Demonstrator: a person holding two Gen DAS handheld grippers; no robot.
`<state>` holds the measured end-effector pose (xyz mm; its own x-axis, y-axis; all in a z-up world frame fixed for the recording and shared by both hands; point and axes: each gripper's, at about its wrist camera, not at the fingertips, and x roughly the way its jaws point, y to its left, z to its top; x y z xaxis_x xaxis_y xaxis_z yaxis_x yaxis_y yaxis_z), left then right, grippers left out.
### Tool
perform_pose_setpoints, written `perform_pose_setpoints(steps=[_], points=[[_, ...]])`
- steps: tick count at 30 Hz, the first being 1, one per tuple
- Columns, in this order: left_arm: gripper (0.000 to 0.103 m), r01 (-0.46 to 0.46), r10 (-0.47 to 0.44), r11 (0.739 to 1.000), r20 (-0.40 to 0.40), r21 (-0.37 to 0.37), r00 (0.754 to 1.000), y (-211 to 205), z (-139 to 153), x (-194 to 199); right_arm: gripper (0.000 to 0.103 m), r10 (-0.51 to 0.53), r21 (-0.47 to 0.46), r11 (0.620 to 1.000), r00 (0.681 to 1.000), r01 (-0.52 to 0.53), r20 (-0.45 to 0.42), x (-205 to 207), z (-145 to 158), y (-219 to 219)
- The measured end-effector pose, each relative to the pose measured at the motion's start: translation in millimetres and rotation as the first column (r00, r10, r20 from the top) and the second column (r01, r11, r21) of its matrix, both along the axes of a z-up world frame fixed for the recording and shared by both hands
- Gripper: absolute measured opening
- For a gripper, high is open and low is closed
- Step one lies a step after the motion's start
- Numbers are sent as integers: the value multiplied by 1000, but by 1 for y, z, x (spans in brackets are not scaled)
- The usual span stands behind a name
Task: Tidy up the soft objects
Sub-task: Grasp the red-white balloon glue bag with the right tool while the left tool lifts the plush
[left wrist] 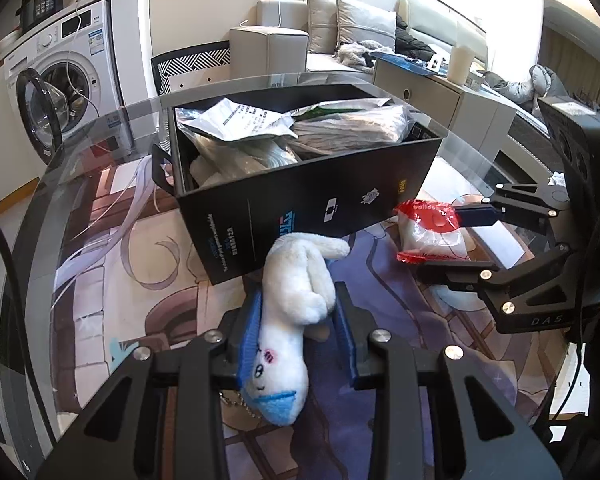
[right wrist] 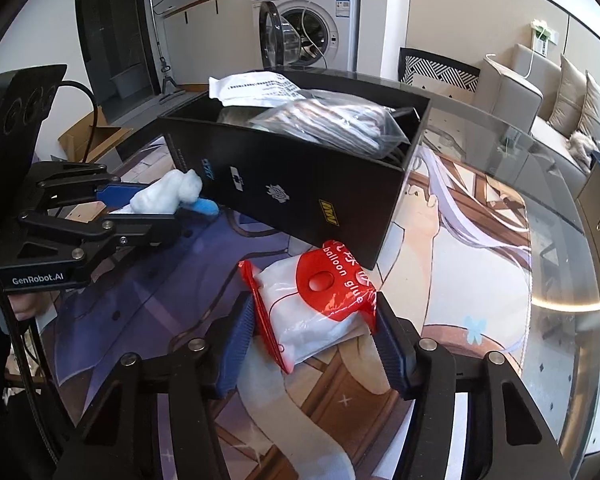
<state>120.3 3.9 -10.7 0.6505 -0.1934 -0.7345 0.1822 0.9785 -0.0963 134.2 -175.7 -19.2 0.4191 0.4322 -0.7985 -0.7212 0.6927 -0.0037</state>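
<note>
A white plush toy [left wrist: 296, 292] with a blue end lies on the printed mat in front of the black box [left wrist: 320, 196]. My left gripper [left wrist: 300, 332] is shut on it, both blue pads pressing its sides; the right wrist view shows the same grip from the side, plush toy [right wrist: 160, 200] in the left gripper [right wrist: 168, 206]. A clear bag with a red "balloon glue" header [right wrist: 312, 312] sits by the corner of the black box [right wrist: 300, 192]. My right gripper [right wrist: 314, 336] is shut on the bag, pads against both edges. From the left wrist view the right gripper [left wrist: 440, 242] clamps the bag [left wrist: 432, 236].
The open box holds several plastic-wrapped packages [left wrist: 340, 128] and a white mailer [left wrist: 240, 120]. A glass tabletop [left wrist: 100, 128] covers the mat. A washing machine [left wrist: 60, 80] with its door open stands beyond, with a sofa [left wrist: 340, 28] and cartons [left wrist: 428, 88] behind.
</note>
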Motion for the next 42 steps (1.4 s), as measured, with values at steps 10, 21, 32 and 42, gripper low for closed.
perform_pose_setpoints(steps=[10,21,32,42], points=[[32,-5,7,999,55,-36,998,8,19,-15,57,21,49,999,999,-23,36,-12,22,-8],[32,-14,23,997,128,-77,992,16,46,-23,57,23,90,995,994,-33,105,-26,55,-16],[32,-80,100,989,161,-127,982,37,58,-14,57,-19,156,988,988,-5,155,-19,82,-21],[32,-105,132,984,197,-143,971,38,68,14,57,-32,182,983,986,1,164,7,91,-4]])
